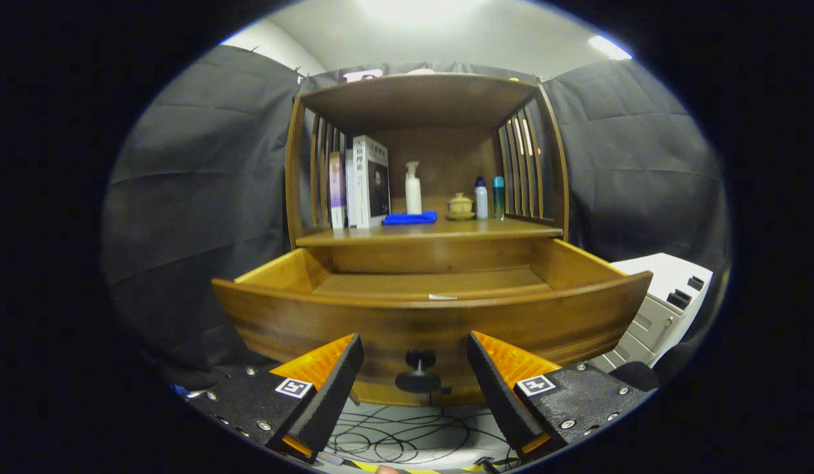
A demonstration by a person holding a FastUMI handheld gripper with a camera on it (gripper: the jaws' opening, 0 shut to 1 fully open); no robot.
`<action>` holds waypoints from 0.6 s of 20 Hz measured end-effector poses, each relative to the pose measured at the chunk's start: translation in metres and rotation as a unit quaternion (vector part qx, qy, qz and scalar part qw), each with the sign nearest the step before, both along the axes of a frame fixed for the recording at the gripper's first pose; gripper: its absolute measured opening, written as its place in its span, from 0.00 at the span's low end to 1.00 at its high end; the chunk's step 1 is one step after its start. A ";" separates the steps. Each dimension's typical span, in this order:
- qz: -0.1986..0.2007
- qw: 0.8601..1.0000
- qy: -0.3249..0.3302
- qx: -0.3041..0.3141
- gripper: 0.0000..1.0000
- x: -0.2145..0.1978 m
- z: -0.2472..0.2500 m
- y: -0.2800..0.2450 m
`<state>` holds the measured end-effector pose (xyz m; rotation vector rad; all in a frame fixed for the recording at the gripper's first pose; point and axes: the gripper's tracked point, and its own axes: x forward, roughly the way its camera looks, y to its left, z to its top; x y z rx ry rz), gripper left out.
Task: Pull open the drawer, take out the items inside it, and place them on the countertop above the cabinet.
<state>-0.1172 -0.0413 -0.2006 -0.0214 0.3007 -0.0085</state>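
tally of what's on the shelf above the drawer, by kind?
Books: 3, as far as the spines show
Pump bottle: 1
Small bottles: 2
Blue cloth: 1
Lidded cup: 1
Total: 8

Drawer is pulled open; gripper is open, fingers either side of the knob, not touching.

Tangled black cables [407, 438] lie on the pale floor beneath a wooden cabinet, a white metal filing unit with dark handles [666, 303] stands to its right, and black cloth [196, 197] hangs behind.
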 end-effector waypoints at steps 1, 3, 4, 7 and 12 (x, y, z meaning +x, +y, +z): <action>-0.006 1.000 0.000 0.006 0.97 0.006 0.013 -0.001; -0.022 1.000 0.011 0.008 0.97 0.015 0.034 -0.006; -0.031 0.999 0.015 0.004 0.97 0.022 0.045 -0.011; -0.044 0.998 0.033 -0.006 0.97 0.049 0.060 -0.022; -0.039 0.995 0.083 -0.035 0.97 0.096 0.051 -0.030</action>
